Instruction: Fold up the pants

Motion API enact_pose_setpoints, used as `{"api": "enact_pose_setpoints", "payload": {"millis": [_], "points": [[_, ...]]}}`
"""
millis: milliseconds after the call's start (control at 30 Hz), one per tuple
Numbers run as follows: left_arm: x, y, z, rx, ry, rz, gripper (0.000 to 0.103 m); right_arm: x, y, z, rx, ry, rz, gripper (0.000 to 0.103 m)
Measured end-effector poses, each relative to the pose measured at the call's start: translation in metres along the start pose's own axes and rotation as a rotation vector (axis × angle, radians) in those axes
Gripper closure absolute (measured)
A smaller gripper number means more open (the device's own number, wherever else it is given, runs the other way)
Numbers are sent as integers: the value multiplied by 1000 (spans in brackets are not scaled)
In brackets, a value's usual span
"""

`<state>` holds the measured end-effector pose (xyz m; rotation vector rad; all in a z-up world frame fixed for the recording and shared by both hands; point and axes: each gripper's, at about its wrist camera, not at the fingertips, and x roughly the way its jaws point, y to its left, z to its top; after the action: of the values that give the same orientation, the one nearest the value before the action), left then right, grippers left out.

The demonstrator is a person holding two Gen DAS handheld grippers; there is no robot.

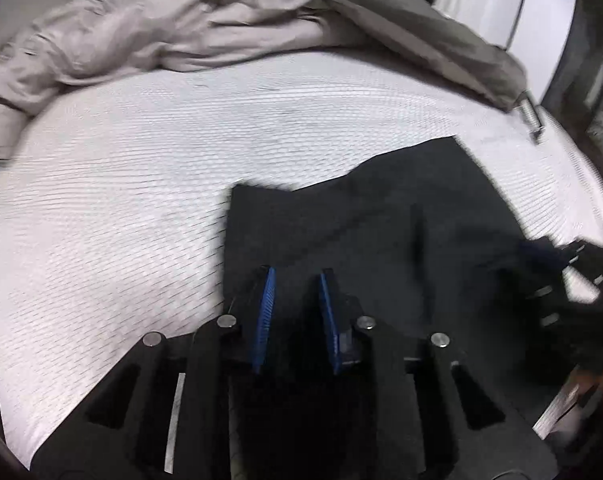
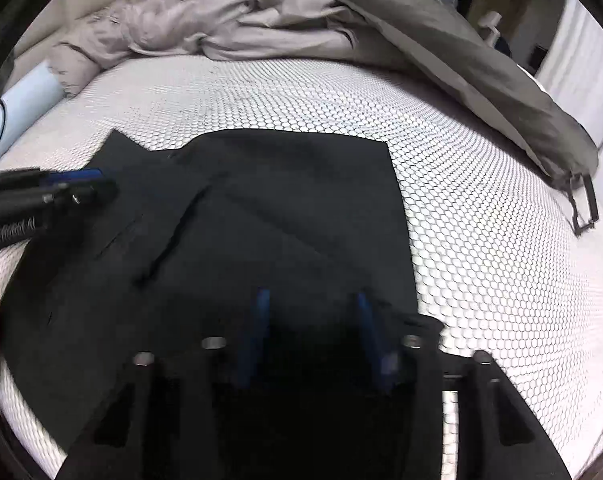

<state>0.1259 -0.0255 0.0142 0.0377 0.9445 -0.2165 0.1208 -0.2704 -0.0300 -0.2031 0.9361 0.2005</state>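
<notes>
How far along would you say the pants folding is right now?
Done: the black pants lie folded into a compact stack on the white mattress. In hand: nothing; the left gripper and right gripper hover over the fabric with visible gaps. Left: perhaps squaring the uneven far-left corner.

I am looking through two fisheye cameras, one riding on each gripper, both tilting steeply down along their own fingers. The left one is sitting close over the left gripper (image 1: 295, 276), facing across the dark pants (image 1: 381, 220) toward the crumpled bedding (image 1: 173, 28) at the far end of the white mattress (image 1: 121, 184). The right one is hanging just as near over the right gripper (image 2: 311, 300), facing the same way. Both views are sharing the pants (image 2: 281, 208), the mattress (image 2: 481, 220) and the bedding (image 2: 229, 20), and each is catching the other gripper at its edge: the right gripper (image 1: 557, 256) in the left view, the left gripper (image 2: 73, 184) in the right.
</notes>
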Motion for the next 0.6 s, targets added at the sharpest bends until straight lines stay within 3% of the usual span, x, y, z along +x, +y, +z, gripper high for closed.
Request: {"api": "enact_pose_setpoints", "payload": {"millis": [33,133,200,267,333,400,467,533,600], "points": [[-11,2,-6,6,-16,-1,81,-9,-3,-6,2,-20,7,62],[-46,-6,-29,39,-89,-105,80,-34,6,-13,16,-65,28,61],[-53,-22,-43,97,-98,-146,72,-39,28,-13,0,-73,145,61],[-39,-40,-55,151,-40,-186,71,-30,52,-16,-28,-45,224,60],[-24,-49,-64,212,-3,-145,71,-9,62,-23,-76,23,187,61],[-27,-49,-70,275,-11,-141,70,-4,58,-33,-124,29,126,60],[-33,-37,-74,260,-4,-148,65,-12,38,-38,-105,32,65,60],[-43,-25,-79,241,-18,-108,64,-25,12,-46,-59,3,91,66],[-49,-16,-82,226,-44,-72,64,-40,6,-52,-40,-46,98,66]]}}
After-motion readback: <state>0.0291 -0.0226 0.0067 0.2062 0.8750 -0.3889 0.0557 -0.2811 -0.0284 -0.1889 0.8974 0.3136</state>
